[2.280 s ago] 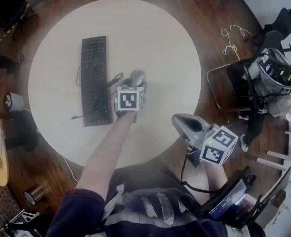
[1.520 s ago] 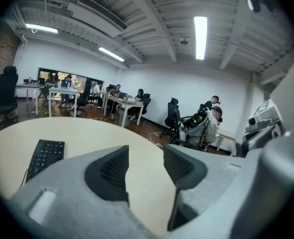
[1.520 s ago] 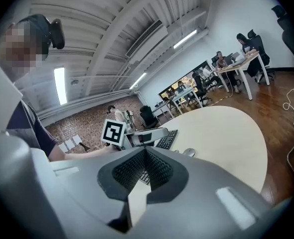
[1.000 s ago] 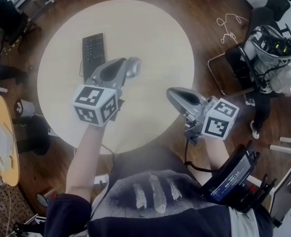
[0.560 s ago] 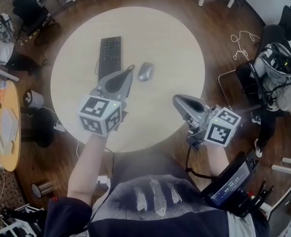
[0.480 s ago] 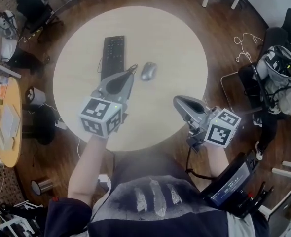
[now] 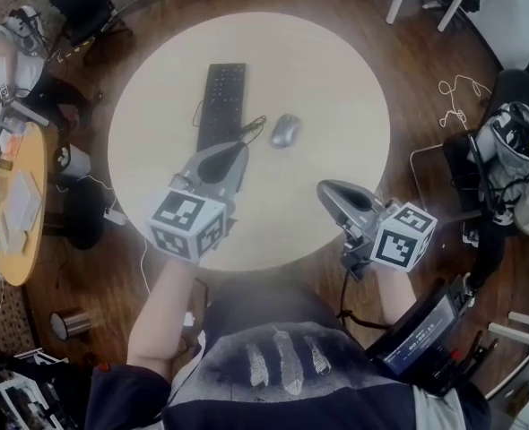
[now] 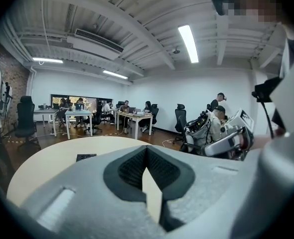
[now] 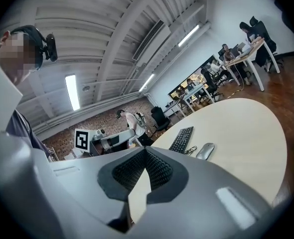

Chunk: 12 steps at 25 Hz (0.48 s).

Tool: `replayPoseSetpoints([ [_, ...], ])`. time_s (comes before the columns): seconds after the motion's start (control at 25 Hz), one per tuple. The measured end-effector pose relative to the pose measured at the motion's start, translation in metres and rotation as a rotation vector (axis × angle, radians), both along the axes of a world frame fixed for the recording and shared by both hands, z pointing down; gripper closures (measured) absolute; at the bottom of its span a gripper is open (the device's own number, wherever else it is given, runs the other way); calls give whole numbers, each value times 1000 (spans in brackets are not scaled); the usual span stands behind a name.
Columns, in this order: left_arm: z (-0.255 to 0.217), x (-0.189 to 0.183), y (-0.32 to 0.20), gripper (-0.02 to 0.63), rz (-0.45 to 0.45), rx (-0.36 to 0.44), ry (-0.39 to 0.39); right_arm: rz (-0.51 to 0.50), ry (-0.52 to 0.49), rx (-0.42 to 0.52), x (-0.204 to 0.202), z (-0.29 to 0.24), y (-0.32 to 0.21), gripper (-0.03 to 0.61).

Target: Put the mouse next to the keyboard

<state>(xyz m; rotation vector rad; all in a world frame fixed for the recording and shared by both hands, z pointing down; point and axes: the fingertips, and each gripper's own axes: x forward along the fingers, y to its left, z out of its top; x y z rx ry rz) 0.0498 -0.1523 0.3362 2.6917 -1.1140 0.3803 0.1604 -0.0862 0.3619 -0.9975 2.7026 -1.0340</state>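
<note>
A black keyboard point(image 7: 223, 106) lies on the far left part of the round table point(image 7: 336, 70). The silver mouse point(image 7: 285, 131) rests on the table just right of the keyboard's near end, its cable looped between them. My left gripper point(image 7: 235, 153) is raised over the table's near side, short of the mouse, shut and empty. My right gripper point(image 7: 328, 192) hovers over the table's near right edge, also shut on nothing. The right gripper view shows the keyboard point(image 9: 182, 139) and the mouse point(image 9: 205, 151) side by side. In the left gripper view, only a corner of the keyboard point(image 8: 85, 157) shows.
Dark wooden floor surrounds the table. A chair loaded with gear point(image 7: 515, 150) stands to the right, a yellow side table point(image 7: 18, 204) to the left, and office chairs and desks sit at the far end. People work at desks point(image 8: 82, 114) in the background.
My left gripper let the mouse go beside the keyboard and drew back toward me, lifting off the table. The right gripper barely moved. The head camera shifted.
</note>
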Motion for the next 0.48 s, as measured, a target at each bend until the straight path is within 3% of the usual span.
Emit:
replayPoseSetpoints([
  [0.24, -2, -5, 10, 614, 29, 9, 16, -15, 21, 10, -8, -2, -3, 577],
  [0.48, -3, -23, 10, 615, -10, 4, 28, -40, 67, -6, -23, 2, -2, 577],
])
